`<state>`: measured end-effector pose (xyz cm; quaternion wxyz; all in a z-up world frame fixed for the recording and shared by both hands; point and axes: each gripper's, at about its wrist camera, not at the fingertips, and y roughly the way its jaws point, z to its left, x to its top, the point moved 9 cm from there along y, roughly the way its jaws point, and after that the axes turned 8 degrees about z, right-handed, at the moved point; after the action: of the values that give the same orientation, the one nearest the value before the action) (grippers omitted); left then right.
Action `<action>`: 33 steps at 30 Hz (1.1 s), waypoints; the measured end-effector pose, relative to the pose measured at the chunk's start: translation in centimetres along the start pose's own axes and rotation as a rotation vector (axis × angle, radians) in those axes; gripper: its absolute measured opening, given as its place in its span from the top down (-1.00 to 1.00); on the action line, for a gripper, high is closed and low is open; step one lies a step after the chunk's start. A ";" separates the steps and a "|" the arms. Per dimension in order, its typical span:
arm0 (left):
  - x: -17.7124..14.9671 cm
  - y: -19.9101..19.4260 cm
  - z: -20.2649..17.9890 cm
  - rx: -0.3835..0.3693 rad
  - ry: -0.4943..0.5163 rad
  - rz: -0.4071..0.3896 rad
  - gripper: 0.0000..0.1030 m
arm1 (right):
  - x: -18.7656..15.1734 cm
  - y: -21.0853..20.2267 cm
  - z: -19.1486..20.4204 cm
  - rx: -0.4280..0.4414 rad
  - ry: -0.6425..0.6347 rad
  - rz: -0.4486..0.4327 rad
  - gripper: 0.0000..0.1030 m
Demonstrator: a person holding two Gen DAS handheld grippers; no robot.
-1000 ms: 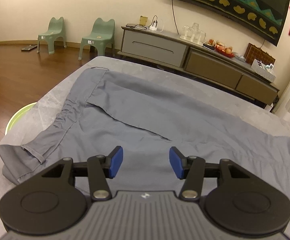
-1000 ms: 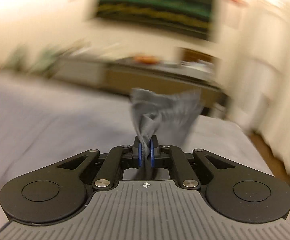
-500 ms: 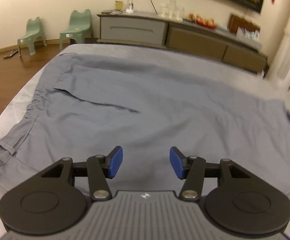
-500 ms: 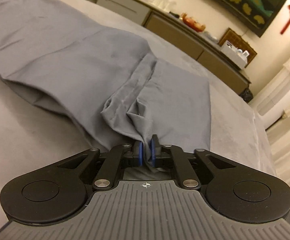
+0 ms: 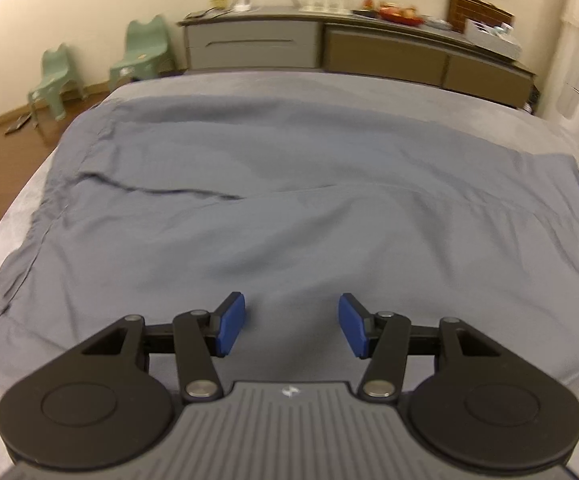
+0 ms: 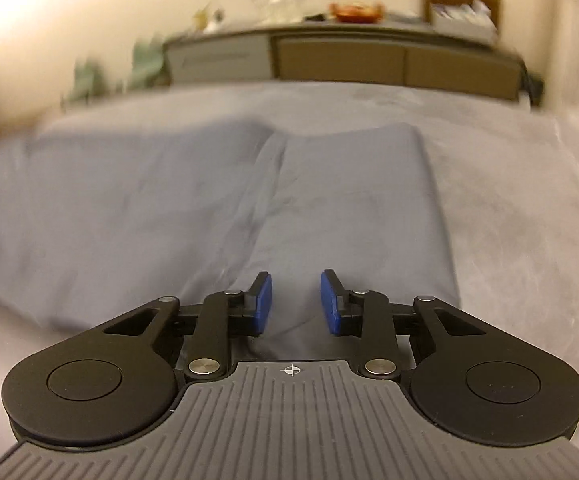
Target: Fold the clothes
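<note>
Wide flat surface covered in pale grey suede-like cloth [image 5: 225, 80], edges rounded at the near left. Lying directly on it: large blue-grey woven cotton garment [image 5: 289, 216], spread mostly flat, dark crease line across its left part, seamed hem at the left edge. Right wrist view blurred: same garment [image 6: 353, 208], folded end, bare cover [image 6: 521, 208] beside it.
</note>
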<state>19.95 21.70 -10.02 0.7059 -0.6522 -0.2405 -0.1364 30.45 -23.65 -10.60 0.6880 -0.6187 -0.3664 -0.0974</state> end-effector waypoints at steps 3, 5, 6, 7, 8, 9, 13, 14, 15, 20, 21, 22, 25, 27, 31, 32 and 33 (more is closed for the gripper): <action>-0.6 0.7 -0.2 0.058 0.048 0.028 -0.14 | 0.1 0.5 -2.1 -0.236 -0.095 0.033 0.42; -0.8 1.0 1.2 0.085 0.020 0.027 -0.27 | 0.1 0.6 -3.6 -0.220 -0.046 0.032 0.42; -0.9 1.0 2.4 0.103 -0.008 0.028 -0.26 | 0.0 0.6 -4.4 -0.212 -0.021 0.031 0.42; -1.1 0.9 3.5 0.126 -0.035 0.030 -0.26 | 0.0 0.6 -5.1 -0.205 0.001 0.030 0.42; -1.3 0.8 4.8 0.149 -0.061 0.032 -0.26 | 0.0 0.6 -5.0 -0.211 0.004 0.027 0.41; -1.6 0.7 5.9 0.171 -0.082 0.036 -0.27 | 0.0 0.7 -5.0 -0.217 0.007 0.024 0.41; -2.9 -0.5 9.5 0.232 -0.163 0.037 -0.25 | 0.2 0.8 -5.4 -0.266 0.006 0.034 0.38; -3.2 -0.9 10.3 0.235 -0.186 0.034 -0.19 | 0.6 1.0 -5.7 -0.287 -0.002 0.044 0.37; -3.5 -1.3 11.1 0.238 -0.209 0.031 -0.02 | 1.0 1.5 -5.8 -0.314 -0.014 0.056 0.34; -4.5 -6.9 18.7 0.011 -0.602 -0.152 -0.14 | 1.8 -0.8 -4.7 -0.567 -0.100 0.064 0.03; -5.3 -7.4 20.4 -0.029 -0.686 -0.165 -0.14 | 2.7 -2.2 -3.3 -0.603 -0.134 -0.002 0.02; -6.2 -7.7 22.0 -0.063 -0.766 -0.170 -0.14 | 3.6 -3.6 -1.7 -0.632 -0.168 -0.069 -0.05; -8.9 -7.6 25.7 -0.172 -0.967 -0.173 -0.17 | 5.1 -6.0 7.2 -0.514 -0.266 -0.249 -0.27; -9.7 -7.4 26.9 -0.229 -1.038 -0.177 -0.22 | 5.2 -6.3 14.5 -0.395 -0.348 -0.320 -0.35; -10.8 -6.8 28.9 -0.327 -1.147 -0.184 -0.34 | 3.4 -5.0 33.5 -0.097 -0.641 -0.369 -0.52; -10.9 -6.5 29.2 -0.344 -1.159 -0.176 -0.36 | 3.2 -4.9 37.9 -0.040 -0.698 -0.387 -0.54; -11.0 -5.9 29.4 -0.365 -1.173 -0.166 -0.40 | 3.1 -4.7 42.4 0.019 -0.753 -0.388 -0.56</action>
<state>2.92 48.70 -9.68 0.3202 -0.7076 -0.6114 0.1514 13.61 15.44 -6.43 0.4806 -0.5242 -0.7029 0.0110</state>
